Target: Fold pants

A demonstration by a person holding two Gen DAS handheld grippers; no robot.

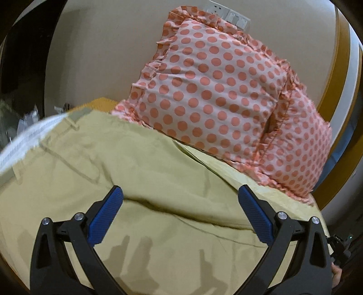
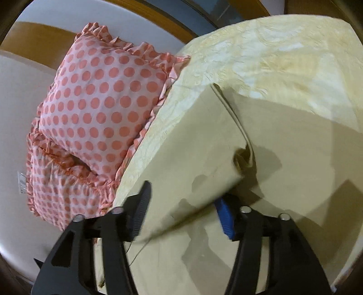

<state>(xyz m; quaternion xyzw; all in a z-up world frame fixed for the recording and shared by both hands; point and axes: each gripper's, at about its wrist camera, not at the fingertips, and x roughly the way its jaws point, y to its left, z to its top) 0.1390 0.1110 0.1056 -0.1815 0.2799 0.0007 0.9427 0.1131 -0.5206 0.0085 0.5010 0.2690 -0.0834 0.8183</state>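
Khaki pants lie on a bed with a pale yellow sheet. In the left wrist view the waistband with white lining is at the left, and my left gripper is open just above the cloth, holding nothing. In the right wrist view a pants leg lies over the bed with its folded edge lifted. My right gripper is open, its jaws standing on either side of that lifted edge. The blue pad shows on the right finger.
A pink pillow with orange dots leans against the beige wall at the head of the bed; it also shows in the right wrist view. A second such pillow lies beside it. Wall switches are above.
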